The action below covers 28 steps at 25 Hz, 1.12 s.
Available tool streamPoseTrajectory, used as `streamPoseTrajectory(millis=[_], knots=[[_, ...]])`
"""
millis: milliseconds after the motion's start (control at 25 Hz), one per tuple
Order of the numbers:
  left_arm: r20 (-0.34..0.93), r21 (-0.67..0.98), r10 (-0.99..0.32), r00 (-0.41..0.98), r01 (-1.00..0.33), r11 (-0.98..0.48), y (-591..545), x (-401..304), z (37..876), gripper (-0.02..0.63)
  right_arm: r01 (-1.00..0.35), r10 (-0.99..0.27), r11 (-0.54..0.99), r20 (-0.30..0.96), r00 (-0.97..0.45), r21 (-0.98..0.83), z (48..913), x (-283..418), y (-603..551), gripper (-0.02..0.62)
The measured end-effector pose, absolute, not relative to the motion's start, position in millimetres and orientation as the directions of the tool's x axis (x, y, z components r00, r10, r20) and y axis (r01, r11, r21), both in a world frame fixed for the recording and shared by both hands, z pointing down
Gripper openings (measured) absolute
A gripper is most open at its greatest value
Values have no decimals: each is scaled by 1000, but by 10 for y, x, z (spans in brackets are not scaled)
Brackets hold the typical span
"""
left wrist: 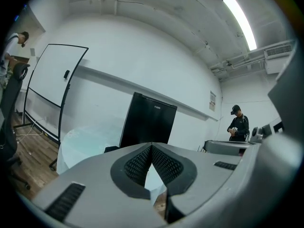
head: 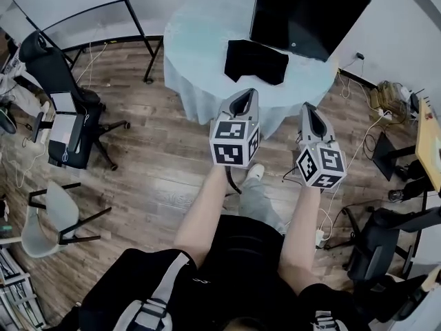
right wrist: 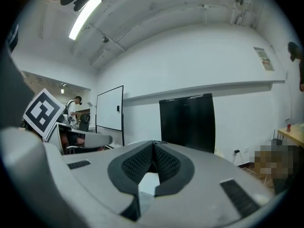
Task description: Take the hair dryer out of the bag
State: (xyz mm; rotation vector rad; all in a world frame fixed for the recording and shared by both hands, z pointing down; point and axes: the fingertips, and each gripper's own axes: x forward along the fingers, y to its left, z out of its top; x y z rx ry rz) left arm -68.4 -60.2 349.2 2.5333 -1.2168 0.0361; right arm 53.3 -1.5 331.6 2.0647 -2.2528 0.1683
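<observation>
I have both claws shut tight with nothing in them. The left gripper point(head: 242, 96) has its pads pressed together at the tips in its own view point(left wrist: 152, 147), and the right gripper point(head: 309, 110) looks the same point(right wrist: 153, 144). Both hang at the near edge of the round table point(head: 196, 43), side by side and pointing toward it, with the wooden floor point(head: 158, 164) under them.

The black bag point(head: 256, 61) lies slumped on the table's pale cloth, near the middle and toward the near edge, well apart from both claws. I can't make out the hair dryer itself (the bag shows only dark fabric from here).

At the table's far side stands a tall black cabinet point(head: 304, 12). A black office chair point(head: 60, 98) sits well off to the table's left.
</observation>
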Motion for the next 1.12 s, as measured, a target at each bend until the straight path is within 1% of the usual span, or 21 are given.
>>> streamPoseTrajectory(millis=[320,600,760,1120], knots=[[270,233,-724,635,-773,-590,-1014,-254,3875,15,-988,-981,66,174,-90,-136,3752,971,-477,0],[333,184,-684,649,-756,-628,-1289,329,4046,15,-975,-982,3,185,-45,-221,3935,1649,-815,0],[326,136,-699,637,-763,-632,-1544,514,3989,15,-973,-985,-5,170,-36,-232,3896,1953,-1070,0],[310,109,-740,597,-796,-596,-2080,791,3853,15,-976,-984,82,136,-111,-200,3671,2211,-1705,0]])
